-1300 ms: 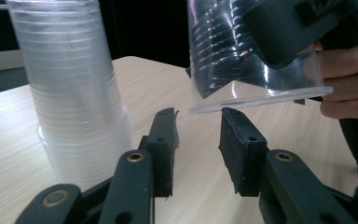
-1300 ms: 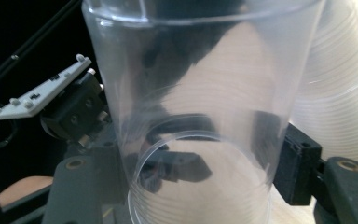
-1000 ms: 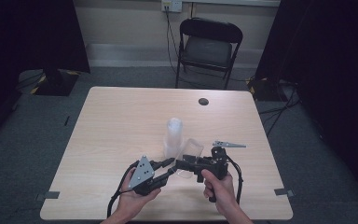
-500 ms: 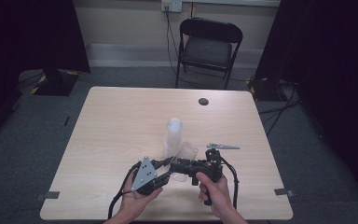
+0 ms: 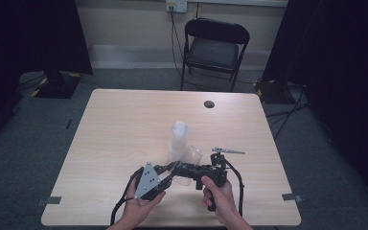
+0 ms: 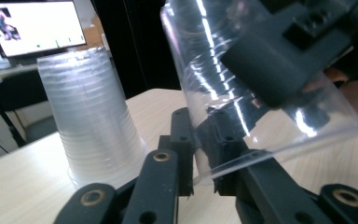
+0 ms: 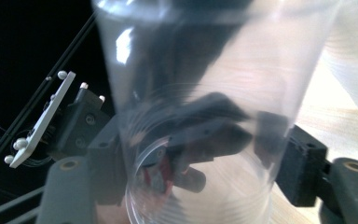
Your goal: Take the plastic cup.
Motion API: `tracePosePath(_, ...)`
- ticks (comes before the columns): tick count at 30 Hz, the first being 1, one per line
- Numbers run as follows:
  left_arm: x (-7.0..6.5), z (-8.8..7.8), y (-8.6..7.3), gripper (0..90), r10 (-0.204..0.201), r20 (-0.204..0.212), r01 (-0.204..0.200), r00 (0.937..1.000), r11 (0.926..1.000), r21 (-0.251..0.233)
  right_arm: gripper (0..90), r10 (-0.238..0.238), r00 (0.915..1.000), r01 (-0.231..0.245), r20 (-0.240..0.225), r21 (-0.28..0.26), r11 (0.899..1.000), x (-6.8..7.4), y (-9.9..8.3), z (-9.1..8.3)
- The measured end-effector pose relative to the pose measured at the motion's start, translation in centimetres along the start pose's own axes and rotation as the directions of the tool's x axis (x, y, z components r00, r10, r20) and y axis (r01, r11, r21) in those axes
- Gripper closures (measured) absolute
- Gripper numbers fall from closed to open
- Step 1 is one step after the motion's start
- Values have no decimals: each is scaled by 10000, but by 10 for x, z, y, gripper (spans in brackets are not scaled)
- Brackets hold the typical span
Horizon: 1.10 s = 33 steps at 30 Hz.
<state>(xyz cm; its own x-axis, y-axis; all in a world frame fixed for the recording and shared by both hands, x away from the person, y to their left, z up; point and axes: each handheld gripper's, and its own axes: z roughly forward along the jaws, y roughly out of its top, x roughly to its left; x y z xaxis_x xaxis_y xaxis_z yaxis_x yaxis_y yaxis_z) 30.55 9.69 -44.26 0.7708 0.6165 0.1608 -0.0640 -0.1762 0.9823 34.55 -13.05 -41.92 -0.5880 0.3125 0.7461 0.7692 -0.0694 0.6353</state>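
- clear plastic cup [image 5: 188, 160] lies tilted betw. the 2 grippers, near front edge of the wooden table [image 5: 124, 124], just in front of the cup stack. nothing in it, see-through.
- left gripper [image 5: 165, 172]: jaws have just been closing, now pinched on the cup's rim. in left gripper view the rim edge [image 6: 242, 161] sits clamped betw. the 2 black jaws.
- right gripper [image 5: 182, 168]: jaws have just been opening. in right gripper view the cup [image 7: 200, 116] stands betw. them, 1 jaw each side of the wall; can't tell if pads press on it.
- stack of clear cups [image 5: 178, 139] stands upside down mid-table, wide end on the table; left gripper view shows it [image 6: 91, 121] as many nested cups, just behind the held cup, apart from it.
- small metal tool [image 5: 227, 151] lies flat on table, right of the cups.
- dark round spot [image 5: 209, 104] near far edge.
- black folding chair [image 5: 213, 45] behind table, seat bare.
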Motion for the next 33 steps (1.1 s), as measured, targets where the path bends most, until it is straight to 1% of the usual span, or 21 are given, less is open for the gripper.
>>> tracePosePath(1,2,0,0,836,-266,81,266,9996,9996,26,278,-217,9998,217,43,0,9998,1,0,0)
tracePosePath(2,4,0,-1,841,-396,53,395,9992,9992,81,265,-430,9990,431,154,-39,9991,2,0,1)
tracePosePath(5,9,-1,-2,846,-587,-13,587,9983,9982,153,223,-722,9969,723,318,-11,9974,1,0,0)
tracePosePath(8,12,-3,-2,855,-892,37,891,9960,9956,285,204,-823,9959,826,380,-66,9966,0,1,0)
tracePosePath(11,13,-3,-3,856,-1229,230,1218,9922,9916,431,197,-940,9946,944,431,-85,9955,0,1,-1)
tracePosePath(13,14,-3,-3,857,-1327,304,1310,9907,9900,525,195,-981,9941,986,459,-99,9951,-1,2,-1)
tracePosePath(16,15,-3,-3,856,-1565,412,1535,9868,9858,678,193,-1045,9934,1049,473,-57,9945,-1,1,-2)
tracePosePath(18,16,-4,-3,856,-1622,453,1583,9857,9842,790,192,-1075,9931,1078,462,-52,9942,-2,1,-3)
tracePosePath(19,17,-4,-3,856,-1719,502,1674,9838,9824,824,191,-1086,9930,1090,474,-62,9940,-2,1,-3)
tracePosePath(23,19,-7,-3,856,-1896,703,1832,9793,9791,878,187,-1226,9912,1228,489,-15,9924,0,1,-6)
tracePosePath(25,22,-10,-3,856,-2132,737,2061,9742,9741,929,188,-1339,9895,1346,536,-94,9909,1,1,-9)
tracePosePath(27,26,-12,-3,856,-2469,729,2396,9663,9661,962,188,-1356,9893,1366,545,-141,9905,1,2,-11)
tracePosePath(28,28,-13,-4,856,-2692,698,2624,9606,9605,930,188,-1373,9891,1384,529,-171,9902,1,2,-13)
tracePosePath(30,33,-16,-6,856,-3217,618,3145,9448,9436,1032,191,-1402,9884,1417,591,-216,9897,0,3,-15)
tracePosePath(31,36,-17,-7,856,-3378,574,3306,9395,9377,1072,192,-1439,9877,1455,604,-238,9891,0,3,-15)
tracePosePath(32,37,-17,-7,857,-3451,526,3375,9371,9341,1164,193,-1475,9871,1493,629,-249,9885,0,4,-16)
tracePosePath(33,39,-18,-8,857,-3469,512,3390,9365,9330,1206,195,-1521,9860,1541,679,-254,9877,0,4,-16)
